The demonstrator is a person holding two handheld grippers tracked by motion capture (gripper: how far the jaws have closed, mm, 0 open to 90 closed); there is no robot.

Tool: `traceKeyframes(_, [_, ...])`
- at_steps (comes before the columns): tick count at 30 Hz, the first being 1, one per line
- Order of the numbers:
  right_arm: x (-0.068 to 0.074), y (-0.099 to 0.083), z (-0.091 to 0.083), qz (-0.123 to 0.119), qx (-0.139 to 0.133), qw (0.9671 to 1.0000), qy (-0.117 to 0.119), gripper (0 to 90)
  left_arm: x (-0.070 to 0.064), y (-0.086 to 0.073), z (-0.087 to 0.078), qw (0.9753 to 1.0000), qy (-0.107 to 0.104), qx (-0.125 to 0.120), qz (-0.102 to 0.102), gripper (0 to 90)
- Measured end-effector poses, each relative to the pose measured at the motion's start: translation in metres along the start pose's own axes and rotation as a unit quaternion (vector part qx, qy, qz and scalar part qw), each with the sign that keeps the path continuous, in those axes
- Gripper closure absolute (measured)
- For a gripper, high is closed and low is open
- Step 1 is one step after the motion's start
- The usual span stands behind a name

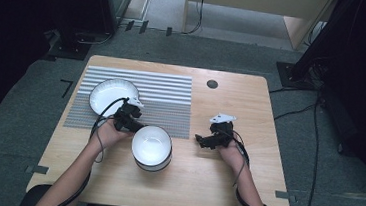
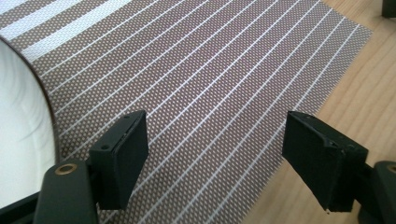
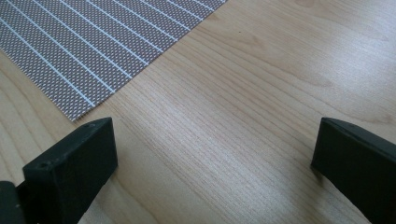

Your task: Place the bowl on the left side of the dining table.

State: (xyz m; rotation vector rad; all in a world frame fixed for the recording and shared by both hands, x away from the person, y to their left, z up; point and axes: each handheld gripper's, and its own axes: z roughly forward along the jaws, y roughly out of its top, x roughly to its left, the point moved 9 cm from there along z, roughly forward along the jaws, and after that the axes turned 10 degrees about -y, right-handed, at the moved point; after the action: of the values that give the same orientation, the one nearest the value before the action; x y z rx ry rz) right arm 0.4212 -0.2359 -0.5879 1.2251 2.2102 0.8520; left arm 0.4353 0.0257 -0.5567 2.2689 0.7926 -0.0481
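A white plate (image 1: 111, 95) with a dark rim lies on the left part of a striped placemat (image 1: 166, 96). A white bowl (image 1: 151, 145) with a dark outer wall stands on the wood just in front of the mat. My left gripper (image 1: 135, 115) hovers between the plate and the bowl. Its jaws are open over the mat (image 2: 210, 70) with nothing between them, and the plate's edge (image 2: 18, 130) is at their left. My right gripper (image 1: 203, 140) is to the right of the bowl, open and holding nothing above bare wood (image 3: 243, 107), near the mat's corner (image 3: 84, 42).
The wooden table (image 1: 224, 182) has a small dark round cap (image 1: 212, 84) near its far edge. Bare wood lies to the right of the mat and along the front. Cables (image 1: 296, 110) trail on the grey floor to the right, and dark equipment stands at both sides.
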Motion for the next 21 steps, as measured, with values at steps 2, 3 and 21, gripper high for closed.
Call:
traceKeyframes(2, [0.0,0.0,0.0,0.0,0.0,1.0,0.0,0.0,-0.001,0.001,-0.002,1.0,-0.001,-0.007,0.001,23.8])
traceKeyframes(3, [0.0,0.0,0.0,0.0,0.0,1.0,0.0,0.0,0.0,0.001,-0.004,1.0,-0.002,-0.009,0.003,23.8])
traceKeyframes(21, [0.001,0.001,0.001,0.0,-0.001,1.0,0.001,0.0,-0.014,-0.001,-0.023,0.9996,-0.022,0.02,-0.004,29.3])
